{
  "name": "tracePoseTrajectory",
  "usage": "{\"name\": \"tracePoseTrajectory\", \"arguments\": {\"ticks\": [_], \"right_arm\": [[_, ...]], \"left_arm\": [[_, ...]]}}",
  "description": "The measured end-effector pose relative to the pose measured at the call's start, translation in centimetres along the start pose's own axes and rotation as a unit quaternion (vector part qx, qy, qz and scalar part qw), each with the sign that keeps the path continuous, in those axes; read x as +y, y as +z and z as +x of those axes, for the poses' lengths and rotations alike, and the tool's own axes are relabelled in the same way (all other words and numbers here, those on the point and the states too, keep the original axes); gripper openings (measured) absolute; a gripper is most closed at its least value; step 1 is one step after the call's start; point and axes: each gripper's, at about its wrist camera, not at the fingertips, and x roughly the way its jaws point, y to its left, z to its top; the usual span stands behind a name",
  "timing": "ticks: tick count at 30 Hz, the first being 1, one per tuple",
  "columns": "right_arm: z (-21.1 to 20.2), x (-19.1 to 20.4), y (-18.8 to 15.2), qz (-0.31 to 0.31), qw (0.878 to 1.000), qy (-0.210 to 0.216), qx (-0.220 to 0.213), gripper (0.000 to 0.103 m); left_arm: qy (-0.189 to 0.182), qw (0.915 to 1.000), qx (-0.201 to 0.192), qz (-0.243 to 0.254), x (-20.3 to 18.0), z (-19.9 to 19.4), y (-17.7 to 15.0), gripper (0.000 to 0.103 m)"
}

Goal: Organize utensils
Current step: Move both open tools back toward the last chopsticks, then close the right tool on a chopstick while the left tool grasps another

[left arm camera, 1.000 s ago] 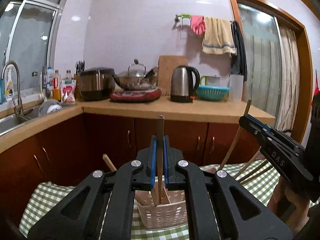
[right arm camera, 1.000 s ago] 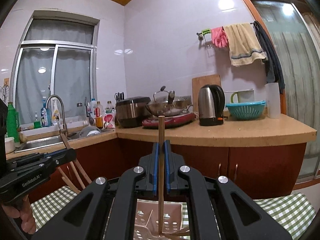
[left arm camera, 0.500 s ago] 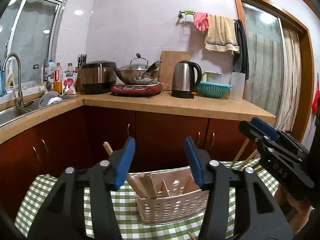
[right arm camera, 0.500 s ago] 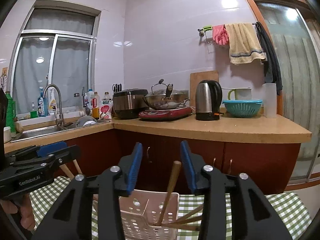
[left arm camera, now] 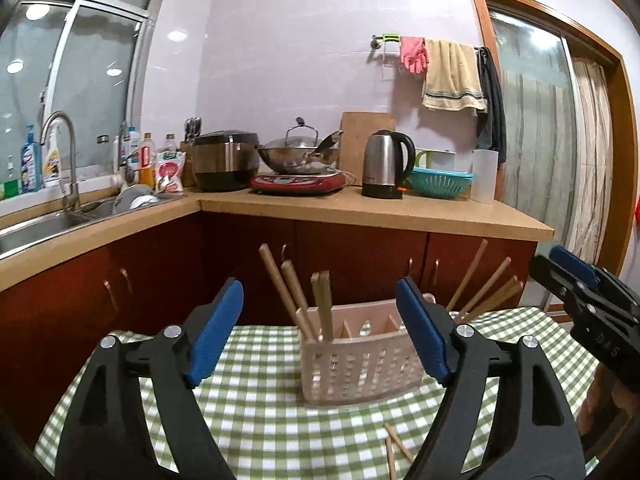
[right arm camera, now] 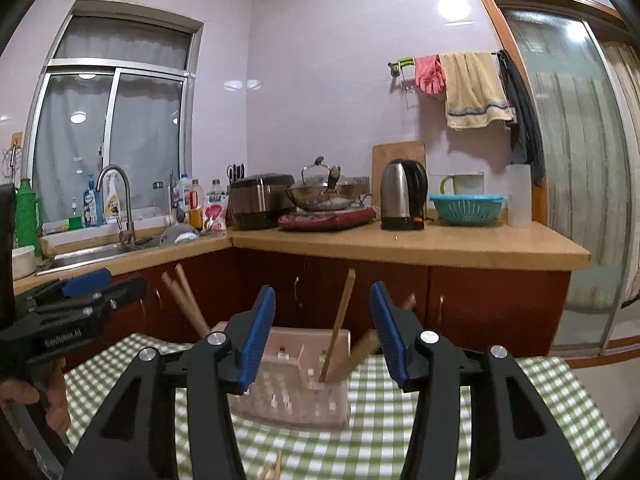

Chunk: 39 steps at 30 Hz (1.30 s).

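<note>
A pale perforated plastic utensil basket (left arm camera: 360, 364) (right arm camera: 292, 396) stands on a green checked tablecloth (left arm camera: 256, 412). Several wooden chopsticks (left arm camera: 292, 300) lean in its left compartment, others (left arm camera: 484, 292) stick out at its right end. My left gripper (left arm camera: 320, 332) hangs in front of the basket, jaws opening, nothing between them. In the right wrist view my right gripper (right arm camera: 322, 330) is also back from the basket, jaws opening and empty; a chopstick (right arm camera: 338, 320) stands in the basket behind the gap. Two loose chopsticks (left arm camera: 394, 450) lie on the cloth near me.
Behind the table runs a kitchen counter (left arm camera: 360, 212) with red cabinets, a sink (left arm camera: 44, 224), rice cooker (left arm camera: 224, 164), wok on a hob (left arm camera: 300, 160), kettle (left arm camera: 386, 168) and teal colander (left arm camera: 440, 182). The other gripper (left arm camera: 588, 300) shows at the right edge; a hand (right arm camera: 36, 400) holds the left one.
Both grippers were shut on upright chopsticks over the basket; they opened, the chopsticks dropped into the basket, and both grippers drew back toward me.
</note>
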Motion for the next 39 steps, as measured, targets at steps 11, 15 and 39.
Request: {"name": "tracePoseTrajectory", "arguments": {"ticks": [11, 15, 39], "right_arm": [[-3.4, 0.4, -7.1, 0.006, 0.997, -0.011, 0.070, 0.049], [-4.5, 0.7, -9.7, 0.010, 0.995, -0.008, 0.098, 0.049], [-5.9, 3.5, -19.5, 0.003, 0.970, 0.048, 0.237, 0.020]], "left_arm": [[0.019, 0.9984, 0.052, -0.008, 0.5, -3.4, -6.8, 0.079], [0.027, 0.9974, 0.066, -0.008, 0.6, -4.7, -9.2, 0.079], [0.035, 0.9873, 0.155, -0.008, -0.2, -7.4, -17.6, 0.079]]}}
